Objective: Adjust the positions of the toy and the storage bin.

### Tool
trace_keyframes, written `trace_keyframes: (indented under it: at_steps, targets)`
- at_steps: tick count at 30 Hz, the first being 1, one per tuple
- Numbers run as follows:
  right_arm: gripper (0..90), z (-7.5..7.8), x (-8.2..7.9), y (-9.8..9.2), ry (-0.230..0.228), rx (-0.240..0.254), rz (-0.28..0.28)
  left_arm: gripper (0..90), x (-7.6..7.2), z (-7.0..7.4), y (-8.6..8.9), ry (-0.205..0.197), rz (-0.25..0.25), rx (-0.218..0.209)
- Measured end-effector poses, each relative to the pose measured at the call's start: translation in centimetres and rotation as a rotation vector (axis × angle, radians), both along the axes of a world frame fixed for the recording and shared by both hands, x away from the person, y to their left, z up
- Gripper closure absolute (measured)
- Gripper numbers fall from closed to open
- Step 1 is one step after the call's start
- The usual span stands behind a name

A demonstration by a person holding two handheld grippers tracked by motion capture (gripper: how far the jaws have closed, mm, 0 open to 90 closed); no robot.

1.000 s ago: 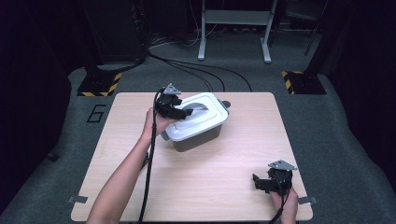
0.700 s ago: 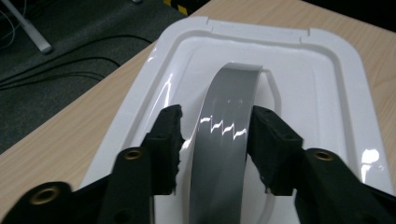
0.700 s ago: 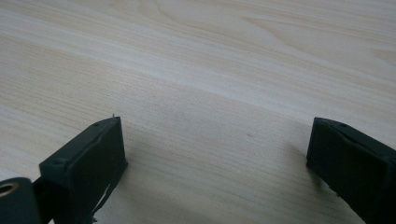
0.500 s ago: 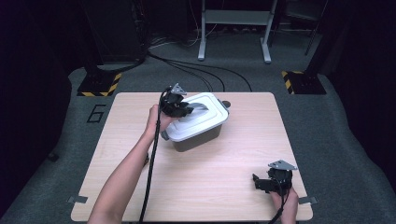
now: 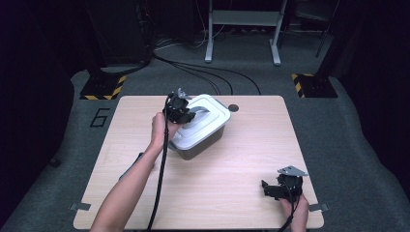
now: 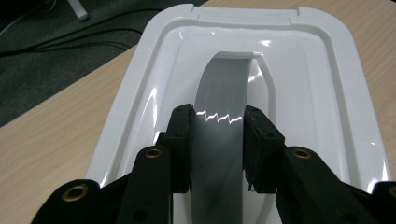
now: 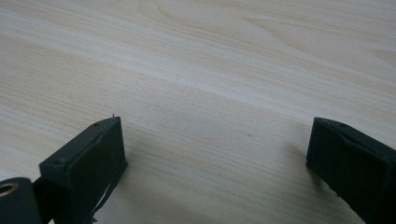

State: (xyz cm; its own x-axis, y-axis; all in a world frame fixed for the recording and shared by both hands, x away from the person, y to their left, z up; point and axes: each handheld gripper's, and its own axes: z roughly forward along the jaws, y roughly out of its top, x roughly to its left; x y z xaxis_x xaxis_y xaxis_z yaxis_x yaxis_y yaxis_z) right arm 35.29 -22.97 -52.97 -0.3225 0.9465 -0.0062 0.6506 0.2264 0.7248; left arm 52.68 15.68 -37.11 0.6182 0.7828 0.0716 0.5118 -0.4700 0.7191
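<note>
Clearly, the grey handle [image 6: 219, 126] of the white lid [image 6: 322, 98] is clamped between the two fingers [image 6: 182, 140] of the left gripper [image 5: 180, 107]; they have just been closing, and the handle strap sits between the pads, which press on its two edges. The lid rests on a dark box [image 5: 205, 145], and the box stands on the tabletop [image 5: 232, 193] toward its far edge, left of centre.

Several risks can be judged from this hold. The handle is glossy and arched, so it may slide through the pads if it is pulled at an angle. If the lid is seated tightly on the box, the whole box may be lifted or dragged with it, since nothing braces the box: the right gripper [image 5: 283, 186] is held well apart from the box, near the tabletop's near right corner, with its fingers [image 7: 88, 163] spread wide over bare wood and nothing between them. A tilted pull could also cause one lid edge to catch on the box rim, and the box could be tipped. The left gripper's cable [image 5: 162, 174] trails from the box toward the near edge of the tabletop and could snag if the hand is swung.

Counted: one box, one lid, one handle, two grippers with two fingers each, one tabletop. What the box holds cannot be told, as it is hidden beneath the lid.
</note>
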Motion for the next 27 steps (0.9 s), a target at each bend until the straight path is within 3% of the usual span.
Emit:
trace_keyframes:
  at_steps: [2,4,7,10,13,16,21,27]
  targets:
    - [3.6,0.0,0.0,0.0,0.0,0.0,0.0,65.0,-0.2,0.1,0.2,0.004,-0.005,-0.011]
    - [3.6,0.0,0.0,0.0,0.0,0.0,0.0,48.9,-0.2,0.4,0.4,-0.015,-0.011,-0.017]
    - [3.6,0.0,0.0,0.0,0.001,0.002,0.001,45.6,0.0,0.9,0.4,-0.032,-0.049,-0.033]
    - [3.6,0.0,0.0,0.0,0.001,0.002,0.001,52.7,0.7,1.2,0.1,-0.024,-0.052,-0.022]
    - [3.6,0.0,0.0,0.0,0.001,0.002,0.001,59.9,1.5,1.2,0.0,0.015,-0.067,-0.019]
    - [3.6,0.0,0.0,0.0,0.001,0.002,0.0,62.0,1.9,0.9,-0.1,0.052,-0.091,0.013]
    - [3.6,0.0,0.0,0.0,-0.001,0.002,0.0,66.8,1.8,0.7,0.0,0.055,-0.098,0.017]
    - [3.6,0.0,0.0,0.0,0.001,0.002,0.001,67.3,1.5,0.8,-0.2,0.061,-0.065,0.029]
